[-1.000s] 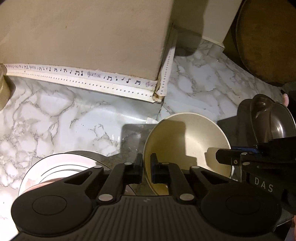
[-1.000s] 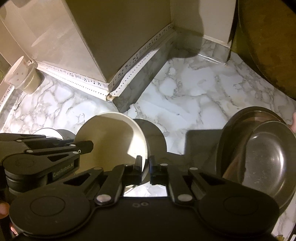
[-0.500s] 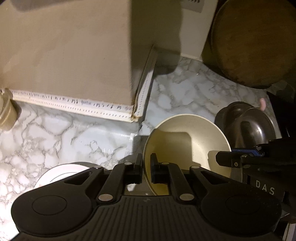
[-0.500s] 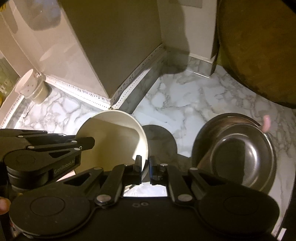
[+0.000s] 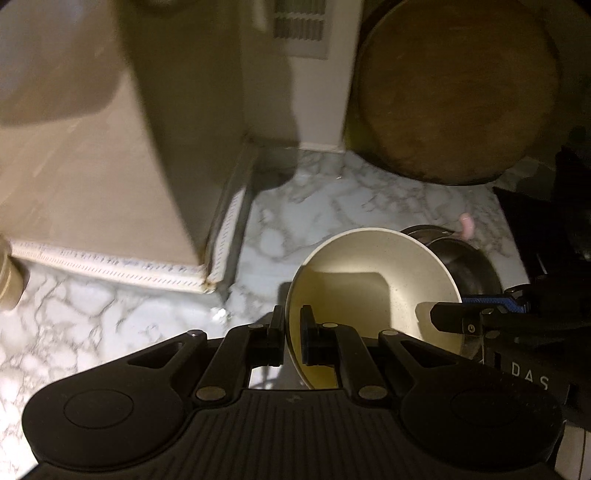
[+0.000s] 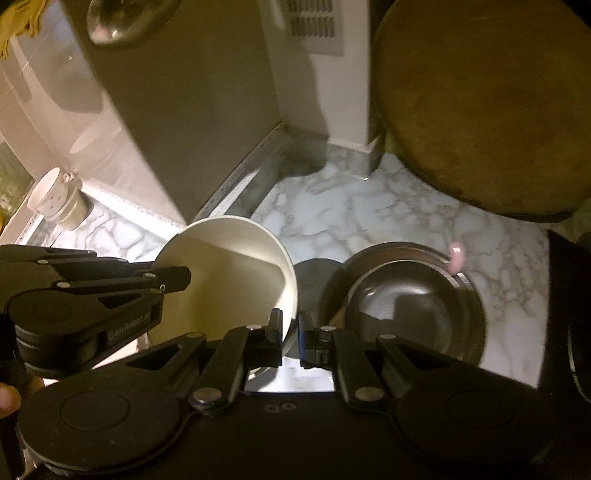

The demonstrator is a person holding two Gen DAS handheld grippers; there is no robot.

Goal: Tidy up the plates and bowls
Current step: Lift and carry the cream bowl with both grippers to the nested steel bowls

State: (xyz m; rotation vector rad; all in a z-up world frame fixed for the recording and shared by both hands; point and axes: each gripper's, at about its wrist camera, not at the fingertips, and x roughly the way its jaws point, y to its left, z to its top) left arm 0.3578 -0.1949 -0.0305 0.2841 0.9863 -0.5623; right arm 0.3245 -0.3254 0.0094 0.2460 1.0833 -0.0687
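Both the left gripper (image 5: 292,325) and right gripper (image 6: 290,330) have their jaws clamped on the cream bowl's (image 5: 373,273) rim, carrying it above the bench (image 5: 110,310); next it probably needs setting level into the metal bowl (image 6: 417,306).

Home kitchen: marble-look counter (image 6: 369,214), wood board (image 6: 480,103), bowls, wall vent (image 6: 314,26).

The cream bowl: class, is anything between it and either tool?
No. Both tools already clamp the cream bowl by its rim, the left tool on one side and the right tool on the opposite side, so nothing stands between.
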